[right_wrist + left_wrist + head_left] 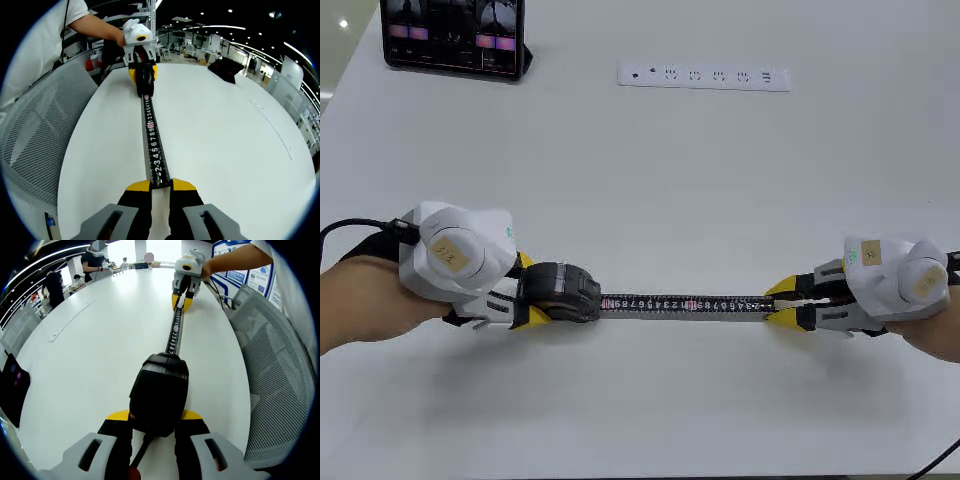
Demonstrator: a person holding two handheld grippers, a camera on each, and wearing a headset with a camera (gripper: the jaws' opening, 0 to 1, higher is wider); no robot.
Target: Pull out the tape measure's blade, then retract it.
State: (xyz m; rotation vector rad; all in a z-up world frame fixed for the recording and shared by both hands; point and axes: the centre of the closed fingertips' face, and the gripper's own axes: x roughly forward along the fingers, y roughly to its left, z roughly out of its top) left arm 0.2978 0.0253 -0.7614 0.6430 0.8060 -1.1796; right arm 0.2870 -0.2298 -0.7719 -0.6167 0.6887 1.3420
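The left gripper (532, 292) is closed around the black case of the tape measure (563, 292), its yellow-tipped jaws pressing the case from either side, and the case sits low at the near edge of the white desk (650, 180). From the case the blade (685, 304) runs out straight and flat just over the desk top, numbers facing up, to the right gripper (786, 303). That gripper's jaws are drawn in narrow and pinch the blade's far end between their yellow tips. The two grippers face each other along the blade, well apart. At the far side of the desk lie a white power strip (703, 76) and a dark tablet (455, 35) with a lit screen, both well away from the tape. In the left gripper view a grey mesh chair (272, 365) stands beside the desk.
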